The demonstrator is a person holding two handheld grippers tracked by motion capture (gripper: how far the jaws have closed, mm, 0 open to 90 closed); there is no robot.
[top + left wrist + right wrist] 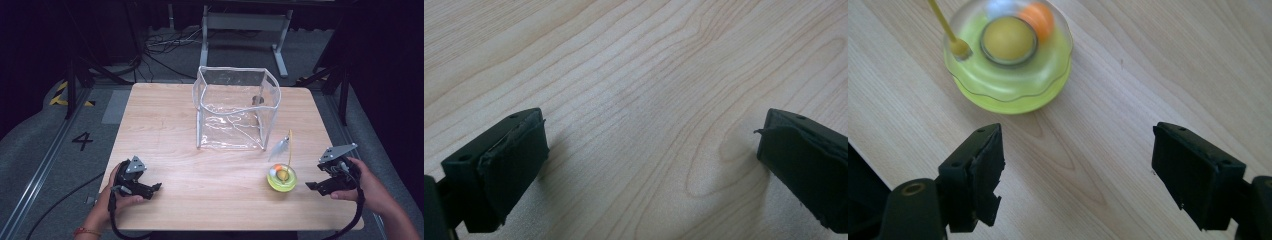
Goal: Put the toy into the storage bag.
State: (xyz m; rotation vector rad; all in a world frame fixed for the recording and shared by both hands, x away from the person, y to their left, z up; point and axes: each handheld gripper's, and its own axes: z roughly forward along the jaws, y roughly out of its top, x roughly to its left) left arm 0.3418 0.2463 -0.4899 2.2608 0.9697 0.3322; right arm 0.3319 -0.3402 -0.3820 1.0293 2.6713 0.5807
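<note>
Two handheld grippers sit at the bottom of the high view, and we describe the scene from there upward. At lower left, the left gripper (150,190) rests low over the wooden table (200,200), held by a hand (107,200) with a red band at the wrist. In the left gripper view we see its black jaws spread wide with bare wood grain between them.

At lower right, the right gripper (312,186) is held by the other hand (367,187), its jaws pointing toward the middle of the frame. In the right gripper view its jaws stand well apart and pinch nothing.

Just beside the right gripper, toward the centre, sits a round yellow-green toy (282,177) on the table, not touched. In the right gripper view we see it at upper left, clear-topped, with a yellow ball and an orange ball inside and a thin yellow stick (943,22) rising from it.

Farther up, at centre, stands an open clear plastic bag (235,107), upright.

Beyond the table, at the top, we see grey floor, cables and a metal frame (245,22).
</note>
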